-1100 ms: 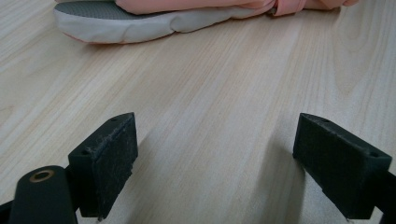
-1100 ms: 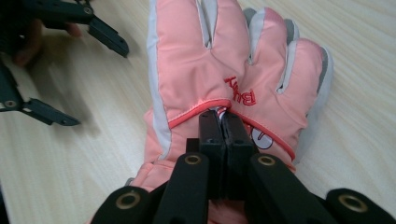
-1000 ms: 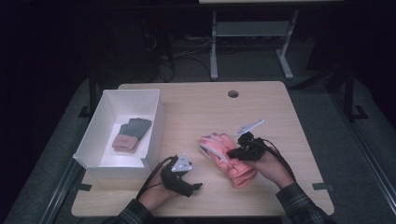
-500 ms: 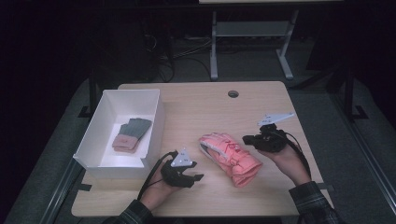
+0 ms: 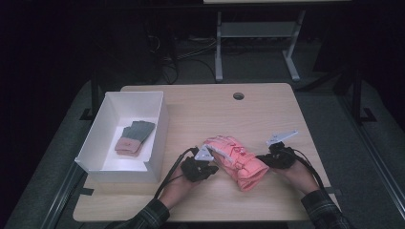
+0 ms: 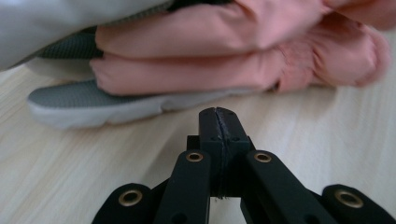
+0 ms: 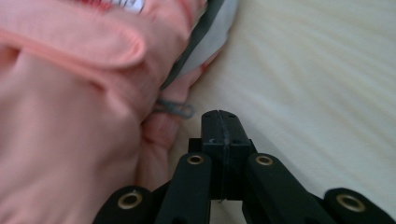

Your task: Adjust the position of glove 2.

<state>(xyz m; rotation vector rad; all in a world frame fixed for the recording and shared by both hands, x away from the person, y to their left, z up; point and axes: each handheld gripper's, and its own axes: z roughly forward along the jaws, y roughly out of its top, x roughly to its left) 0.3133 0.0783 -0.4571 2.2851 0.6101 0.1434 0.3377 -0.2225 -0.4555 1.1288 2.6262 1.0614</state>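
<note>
Both tools moved in on glove since 0.5 s ago, L up to its near side, R back to its far end | L tool point(image 5: 203, 167) jaws together, empty | R tool point(image 5: 277, 155) same | pink glove point(image 5: 236, 161) on table point(image 5: 200, 107) btwn tools | other glove point(image 5: 133, 138) in box point(image 5: 160, 126) | est. half done; pink one left.

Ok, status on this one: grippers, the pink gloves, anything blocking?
Left gripper shut, empty. Right gripper shut, empty. Pink gloves lying on the table between them, ungripped. White box left, nothing blocking.
</note>
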